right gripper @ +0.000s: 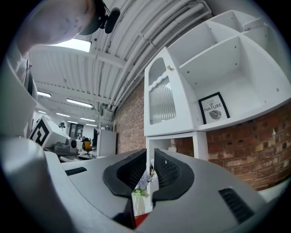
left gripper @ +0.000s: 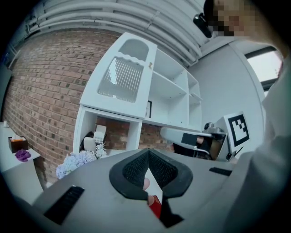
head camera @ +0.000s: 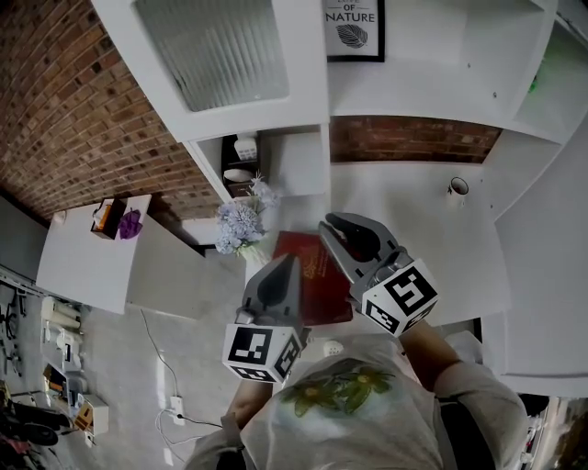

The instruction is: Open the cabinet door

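Note:
The white cabinet door [head camera: 220,55] with its ribbed glass pane stands closed at the top of the shelf unit, far above both grippers. It also shows in the left gripper view as the door [left gripper: 120,79] and in the right gripper view as the door [right gripper: 162,100], with a small knob [right gripper: 170,68] near its upper edge. My left gripper [head camera: 292,260] is held low by the person's chest, its jaws [left gripper: 148,152] shut and empty. My right gripper [head camera: 340,228] sits beside it, slightly further forward, its jaws [right gripper: 150,157] a narrow slit apart with nothing between them.
A red book [head camera: 308,275] lies on the white desk [head camera: 413,229] under the grippers, next to a bunch of pale flowers [head camera: 241,220]. A framed print [head camera: 354,27] stands on an open shelf. A mug [head camera: 457,188] sits at the right, a tissue box [head camera: 110,218] on the left side table.

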Motion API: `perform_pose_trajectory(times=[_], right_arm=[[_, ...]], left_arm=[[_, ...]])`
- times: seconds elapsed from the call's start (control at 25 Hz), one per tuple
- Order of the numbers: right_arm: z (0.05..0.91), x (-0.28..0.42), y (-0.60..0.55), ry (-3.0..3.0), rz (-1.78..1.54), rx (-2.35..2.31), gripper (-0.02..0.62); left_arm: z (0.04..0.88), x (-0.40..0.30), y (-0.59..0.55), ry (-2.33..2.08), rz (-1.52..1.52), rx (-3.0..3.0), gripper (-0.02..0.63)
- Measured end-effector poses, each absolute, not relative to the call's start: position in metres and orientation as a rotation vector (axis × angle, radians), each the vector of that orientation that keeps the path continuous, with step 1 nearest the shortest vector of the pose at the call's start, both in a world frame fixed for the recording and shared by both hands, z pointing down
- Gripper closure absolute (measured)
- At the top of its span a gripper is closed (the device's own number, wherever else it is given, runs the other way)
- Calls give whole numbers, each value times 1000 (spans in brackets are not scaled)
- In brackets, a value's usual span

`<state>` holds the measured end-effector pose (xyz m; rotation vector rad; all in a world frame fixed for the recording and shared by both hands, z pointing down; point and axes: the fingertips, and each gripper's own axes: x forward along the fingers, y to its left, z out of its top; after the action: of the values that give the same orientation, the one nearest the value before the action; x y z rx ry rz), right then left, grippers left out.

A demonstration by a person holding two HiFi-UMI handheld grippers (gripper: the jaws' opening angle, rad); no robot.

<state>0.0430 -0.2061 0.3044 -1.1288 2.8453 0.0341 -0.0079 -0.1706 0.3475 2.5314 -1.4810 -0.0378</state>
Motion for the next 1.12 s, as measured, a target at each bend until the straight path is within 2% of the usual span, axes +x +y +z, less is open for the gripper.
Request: perform_pose_trajectory(times=[0.16, 0.28, 1.12], right_arm=[[297, 49, -226, 2826, 48, -1122, 565], [289, 51, -240, 2808, 82, -1120, 519], [252, 66, -323, 2734, 93, -1173, 500]], left_arm=[[351, -8, -178, -1498, -17, 2515, 597], [353, -9, -182, -1516, -18, 2503, 597], [362, 4, -200, -1482, 32, 2524, 597]])
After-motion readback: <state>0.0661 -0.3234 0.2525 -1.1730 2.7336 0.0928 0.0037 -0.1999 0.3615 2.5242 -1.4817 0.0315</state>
